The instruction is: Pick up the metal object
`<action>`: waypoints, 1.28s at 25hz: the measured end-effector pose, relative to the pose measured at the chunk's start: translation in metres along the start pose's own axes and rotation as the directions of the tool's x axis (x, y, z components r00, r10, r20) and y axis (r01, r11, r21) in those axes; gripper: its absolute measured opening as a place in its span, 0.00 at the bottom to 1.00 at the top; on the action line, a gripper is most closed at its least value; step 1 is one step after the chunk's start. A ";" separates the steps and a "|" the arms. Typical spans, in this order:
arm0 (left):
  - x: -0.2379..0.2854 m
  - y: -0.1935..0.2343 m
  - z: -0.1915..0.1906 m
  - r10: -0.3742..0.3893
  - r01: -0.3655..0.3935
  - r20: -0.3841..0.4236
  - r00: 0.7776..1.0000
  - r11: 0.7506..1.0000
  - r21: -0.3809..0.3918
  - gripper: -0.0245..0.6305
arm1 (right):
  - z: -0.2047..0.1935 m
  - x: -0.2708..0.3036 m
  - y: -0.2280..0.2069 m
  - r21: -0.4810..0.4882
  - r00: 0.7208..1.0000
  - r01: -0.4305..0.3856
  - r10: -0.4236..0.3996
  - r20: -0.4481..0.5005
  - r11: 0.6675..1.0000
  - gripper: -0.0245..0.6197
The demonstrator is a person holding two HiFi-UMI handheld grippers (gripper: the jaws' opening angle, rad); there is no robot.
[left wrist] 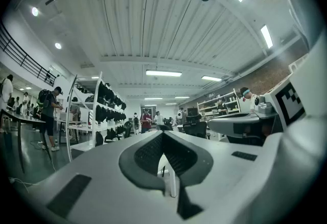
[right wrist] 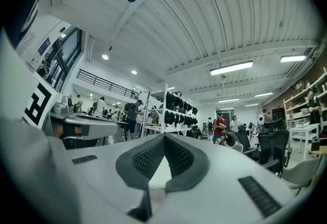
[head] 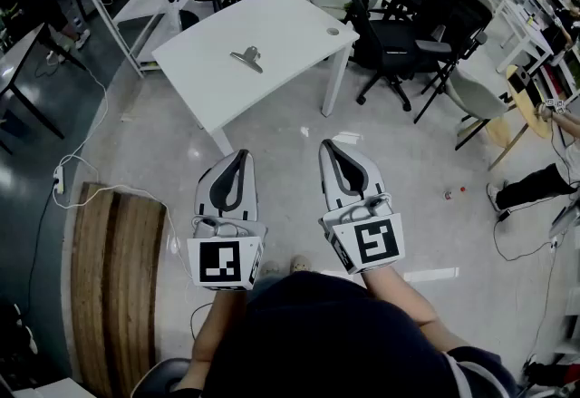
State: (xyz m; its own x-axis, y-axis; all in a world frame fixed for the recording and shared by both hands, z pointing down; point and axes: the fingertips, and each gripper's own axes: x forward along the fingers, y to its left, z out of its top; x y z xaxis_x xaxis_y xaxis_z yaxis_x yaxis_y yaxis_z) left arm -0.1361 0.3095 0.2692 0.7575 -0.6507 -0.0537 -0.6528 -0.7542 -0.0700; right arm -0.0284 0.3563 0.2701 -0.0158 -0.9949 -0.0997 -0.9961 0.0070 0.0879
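**newbie_op:** Quick check, where's the metal object point(head: 246, 57) sitting right now?

**bench_regular:** It's on the white table point(head: 281, 20) ahead of you, lying flat around the middle of the top. It looks like a silver clip. There's a small round hole point(head: 333, 31) in the tabletop near the table's right-hand corner, well apart from the clip.

**newbie_op:** And where are my grippers compared to that table?

**bench_regular:** Both are on your side of it, well short of its near corner, with a stretch of floor in between. You're holding them side by side, noses pointing toward the table.

**newbie_op:** Open or closed?

**bench_regular:** Your left gripper point(head: 241, 154) has its jaws brought fully together, tips meeting, with nothing gripped. Your right gripper point(head: 328, 145) is the same — jaws pressed together and empty. Neither is touching the table or the clip.

**newbie_op:** Anything else around?

**bench_regular:** There are black office chairs point(head: 399, 33) just to the right of the table. On the nearer left side, some wooden boards point(head: 118, 278) lie on the floor — a white cable point(head: 68, 171) trails past them.
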 end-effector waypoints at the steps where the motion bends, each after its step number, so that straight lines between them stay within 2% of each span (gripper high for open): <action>1: 0.000 -0.002 0.000 0.001 -0.001 0.003 1.000 1.000 0.001 0.07 | 0.000 -0.001 -0.002 0.004 1.000 -0.001 0.001 0.005 1.000 0.08; 8: -0.001 -0.010 -0.006 0.009 -0.009 -0.007 1.000 1.000 0.007 0.07 | -0.005 -0.009 -0.006 0.019 1.000 -0.020 0.019 0.011 1.000 0.08; 14: 0.013 0.002 -0.015 0.024 -0.024 -0.016 1.000 1.000 -0.004 0.07 | -0.015 0.013 -0.004 0.021 0.998 -0.059 0.059 0.015 0.998 0.08; 22: 0.077 0.055 -0.025 0.005 -0.005 0.004 1.000 1.000 0.007 0.07 | -0.030 0.099 -0.011 0.005 0.996 -0.082 0.082 0.021 0.997 0.08; 27: 0.129 0.104 -0.033 -0.027 0.027 -0.013 1.000 0.999 0.018 0.07 | -0.040 0.172 -0.019 -0.002 0.998 -0.065 0.066 0.006 0.998 0.08; 32: 0.178 0.150 -0.042 -0.056 0.056 -0.019 0.998 0.998 -0.004 0.07 | -0.048 0.237 -0.025 -0.008 0.999 -0.044 0.044 0.004 0.999 0.08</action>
State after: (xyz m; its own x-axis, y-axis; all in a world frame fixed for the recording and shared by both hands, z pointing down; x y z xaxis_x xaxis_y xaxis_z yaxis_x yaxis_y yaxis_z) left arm -0.0991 0.0768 0.2912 0.7927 -0.6089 -0.0304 -0.6094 -0.7899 -0.0690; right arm -0.0029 0.1154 0.2914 -0.0604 -0.9932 -0.0996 -0.9937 0.0504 0.0998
